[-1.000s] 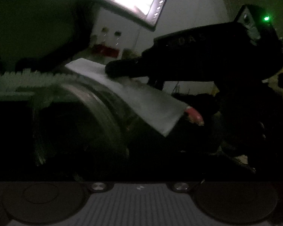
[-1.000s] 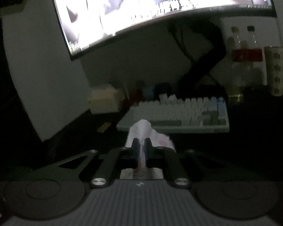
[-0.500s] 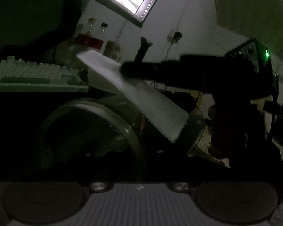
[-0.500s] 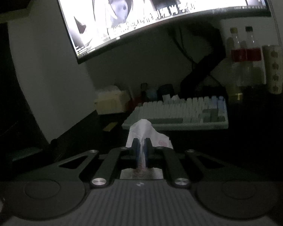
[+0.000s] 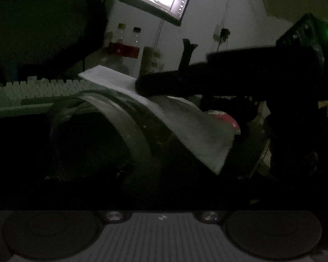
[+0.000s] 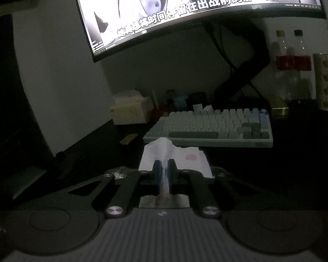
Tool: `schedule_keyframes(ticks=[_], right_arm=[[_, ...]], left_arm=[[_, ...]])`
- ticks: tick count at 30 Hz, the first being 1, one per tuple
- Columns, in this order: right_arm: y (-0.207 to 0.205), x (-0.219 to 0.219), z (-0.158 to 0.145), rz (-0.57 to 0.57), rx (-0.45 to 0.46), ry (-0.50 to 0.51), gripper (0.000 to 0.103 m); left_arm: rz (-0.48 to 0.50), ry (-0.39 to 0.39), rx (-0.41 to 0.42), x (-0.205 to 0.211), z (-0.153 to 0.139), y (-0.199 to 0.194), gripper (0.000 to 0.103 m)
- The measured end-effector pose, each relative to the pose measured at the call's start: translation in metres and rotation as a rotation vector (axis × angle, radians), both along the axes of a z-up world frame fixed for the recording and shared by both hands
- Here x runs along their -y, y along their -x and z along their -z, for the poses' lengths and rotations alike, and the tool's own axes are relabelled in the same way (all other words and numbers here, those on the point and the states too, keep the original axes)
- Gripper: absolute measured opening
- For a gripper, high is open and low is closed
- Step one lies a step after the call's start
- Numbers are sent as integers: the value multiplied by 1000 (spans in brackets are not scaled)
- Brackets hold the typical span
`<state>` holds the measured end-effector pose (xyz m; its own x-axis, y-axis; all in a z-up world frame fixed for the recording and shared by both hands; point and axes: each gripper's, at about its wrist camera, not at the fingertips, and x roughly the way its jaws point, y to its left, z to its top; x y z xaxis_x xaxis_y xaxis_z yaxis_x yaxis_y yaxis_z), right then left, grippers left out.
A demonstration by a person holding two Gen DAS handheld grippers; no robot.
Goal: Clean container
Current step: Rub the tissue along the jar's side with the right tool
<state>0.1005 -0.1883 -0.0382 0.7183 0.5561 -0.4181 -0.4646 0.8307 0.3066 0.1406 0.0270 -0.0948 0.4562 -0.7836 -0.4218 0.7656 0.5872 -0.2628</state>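
The scene is dim. In the left wrist view a clear round container fills the middle, lying on its side close to the camera. My left gripper's fingers are lost in the dark beside it. My right gripper reaches in from the right, shut on a white tissue that drapes over the container's side. In the right wrist view the right gripper is shut on the same tissue, which sticks out past the fingertips. The container is hidden in that view.
A light keyboard lies on the dark desk under a lit curved monitor. Two bottles with red labels and a patterned cup stand at the back right. A pale box sits at the back left.
The right gripper lifted the tissue off the container half a second ago, then brought it back down onto the container's side. The left wrist view swung with it.
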Motion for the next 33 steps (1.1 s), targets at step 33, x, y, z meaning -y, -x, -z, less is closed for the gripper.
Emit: schedule_keyframes(ticks=[33], right_arm=[[-1,-5,-1,137,20,121,14]], left_arm=[[-252,79,-52,84,-19,39,103]])
